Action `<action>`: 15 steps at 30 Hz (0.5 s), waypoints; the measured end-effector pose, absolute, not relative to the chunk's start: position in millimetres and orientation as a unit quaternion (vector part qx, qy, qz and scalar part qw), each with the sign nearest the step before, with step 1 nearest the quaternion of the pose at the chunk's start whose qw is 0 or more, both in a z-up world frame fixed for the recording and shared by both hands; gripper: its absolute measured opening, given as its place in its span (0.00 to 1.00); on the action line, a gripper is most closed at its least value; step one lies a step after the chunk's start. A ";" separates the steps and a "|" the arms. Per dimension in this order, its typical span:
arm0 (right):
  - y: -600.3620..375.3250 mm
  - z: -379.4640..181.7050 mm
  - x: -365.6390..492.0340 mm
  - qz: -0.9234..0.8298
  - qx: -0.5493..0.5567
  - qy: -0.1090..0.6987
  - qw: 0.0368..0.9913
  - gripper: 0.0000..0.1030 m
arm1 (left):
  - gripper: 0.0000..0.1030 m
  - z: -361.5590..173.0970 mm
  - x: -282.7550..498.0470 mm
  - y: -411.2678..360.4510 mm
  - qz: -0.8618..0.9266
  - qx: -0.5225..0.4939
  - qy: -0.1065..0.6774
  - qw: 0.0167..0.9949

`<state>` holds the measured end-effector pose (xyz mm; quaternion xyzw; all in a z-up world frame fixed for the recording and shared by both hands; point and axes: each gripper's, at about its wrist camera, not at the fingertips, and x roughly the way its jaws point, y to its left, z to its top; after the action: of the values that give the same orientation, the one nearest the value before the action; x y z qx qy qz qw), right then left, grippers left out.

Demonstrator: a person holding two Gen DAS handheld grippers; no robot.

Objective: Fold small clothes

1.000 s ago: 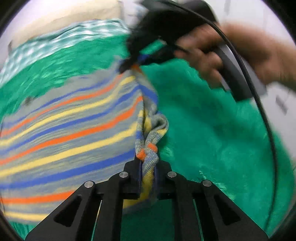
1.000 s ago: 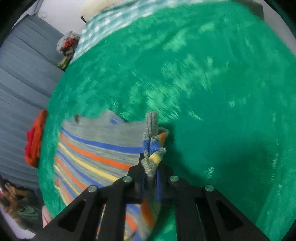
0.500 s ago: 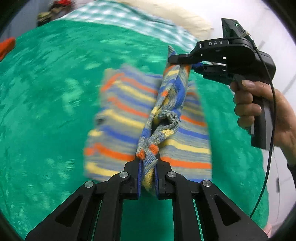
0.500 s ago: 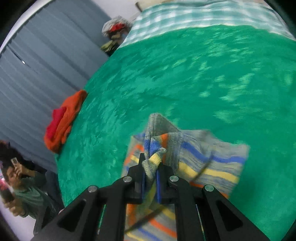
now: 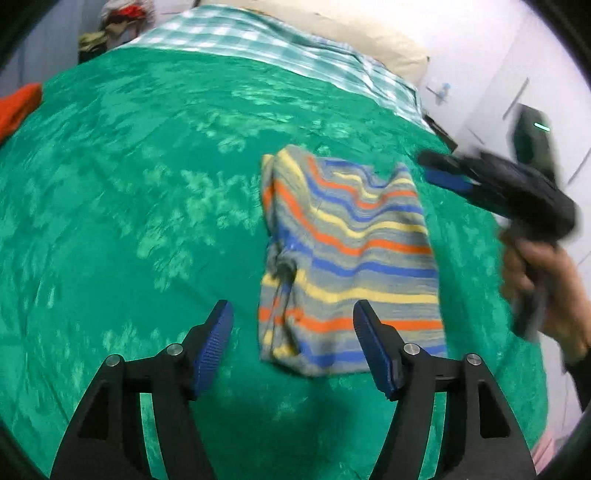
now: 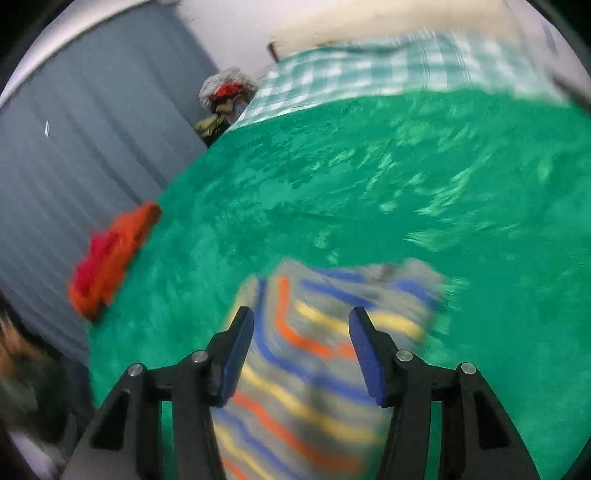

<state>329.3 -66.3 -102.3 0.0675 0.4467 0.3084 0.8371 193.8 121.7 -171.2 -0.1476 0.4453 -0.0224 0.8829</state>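
Observation:
A small knit garment with grey, orange, yellow and blue stripes lies folded flat on the green blanket. My left gripper hovers over its near left corner, jaws opening, with nothing pressed between the blue pads. In the left wrist view the right gripper is held by a hand beyond the garment's far right corner. From the right wrist view, my right gripper hangs above the striped garment, jaws opening, the cloth lying loose below them.
An orange and red cloth lies at the blanket's left edge. A checked sheet and a pillow are at the far end. A pile of clothes sits by the grey curtain.
Both grippers carried the garment's edge across and then let go. The jaws were shut on the cloth earlier and now stand apart. The garment now lies folded on the blanket.

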 end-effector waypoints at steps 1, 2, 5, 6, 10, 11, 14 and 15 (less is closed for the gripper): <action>-69.8 -99.3 316.5 0.322 0.050 0.445 0.834 0.53 | 0.64 -174.9 202.0 122.5 -0.010 -0.137 0.447 0.884; -70.7 -99.1 301.5 0.341 0.037 0.447 0.826 0.51 | 0.59 -180.8 211.2 123.5 0.006 -0.131 0.451 0.883; -61.2 -129.7 259.2 0.402 0.028 0.477 0.781 0.42 | 0.26 -214.0 239.3 140.5 0.036 -0.153 0.502 0.851; -55.5 -153.0 253.5 0.383 0.008 0.509 0.771 0.40 | 0.26 -221.0 243.3 143.8 0.037 -0.155 0.514 0.843; -55.4 -182.5 240.1 0.354 -0.034 0.543 0.761 0.30 | 0.36 -200.2 236.1 149.0 0.020 -0.121 0.512 0.850; -62.2 -169.8 244.3 0.352 -0.017 0.536 0.767 0.30 | 0.40 -186.3 232.5 150.6 0.011 -0.111 0.496 0.861; -77.7 -136.2 268.2 0.340 0.006 0.499 0.797 0.30 | 0.66 -165.2 245.3 153.9 -0.015 -0.108 0.469 0.877; -80.1 -125.2 286.0 0.334 0.013 0.487 0.807 0.30 | 0.69 -161.9 256.0 151.7 -0.022 -0.103 0.462 0.881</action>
<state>286.0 -80.1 -125.2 0.0127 0.4869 0.3345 0.8068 256.0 151.7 -161.9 -0.1028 0.4620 -0.0216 0.8806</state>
